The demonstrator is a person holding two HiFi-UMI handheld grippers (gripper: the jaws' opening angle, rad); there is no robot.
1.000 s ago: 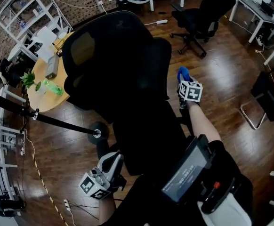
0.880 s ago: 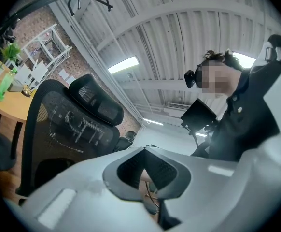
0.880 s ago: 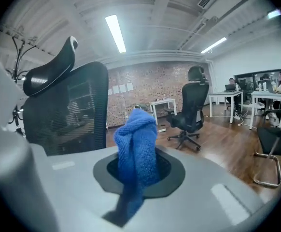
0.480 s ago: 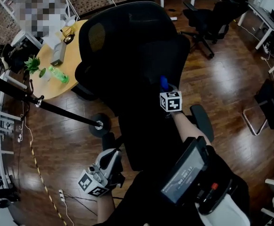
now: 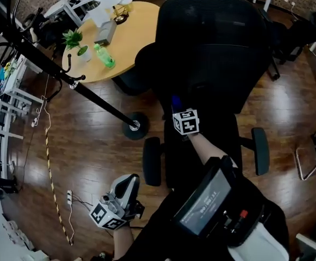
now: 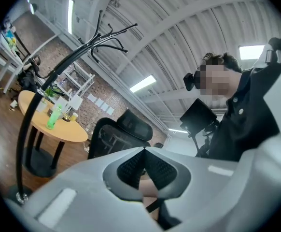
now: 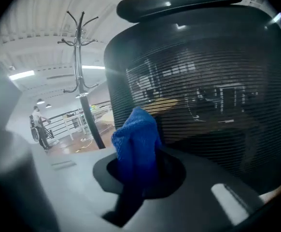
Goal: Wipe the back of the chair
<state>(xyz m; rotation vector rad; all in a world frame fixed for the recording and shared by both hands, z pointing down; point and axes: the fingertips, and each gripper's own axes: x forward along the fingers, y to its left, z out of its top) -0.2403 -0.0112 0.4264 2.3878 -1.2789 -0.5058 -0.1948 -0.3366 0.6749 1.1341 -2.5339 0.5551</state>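
Black mesh chair back (image 7: pixel 203 95) upright, ribbed — right hand-held gripper (image 7: pixel 141 153) clamps blue cloth (image 7: pixel 135 129); left hand-held gripper (image 6: pixel 144 152) closed, empty.

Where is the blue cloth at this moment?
In the right gripper view, the blue cloth is clamped in the right gripper, close before the mesh chair back, at its lower left part; the coat stand is further left.

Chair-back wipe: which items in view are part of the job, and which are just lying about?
Job:
chair back
blue cloth
right tool, shut on the blue cloth

Lying about:
round table
green bottle
potted plant
coat stand
left tool, shut, empty, held low away from the chair
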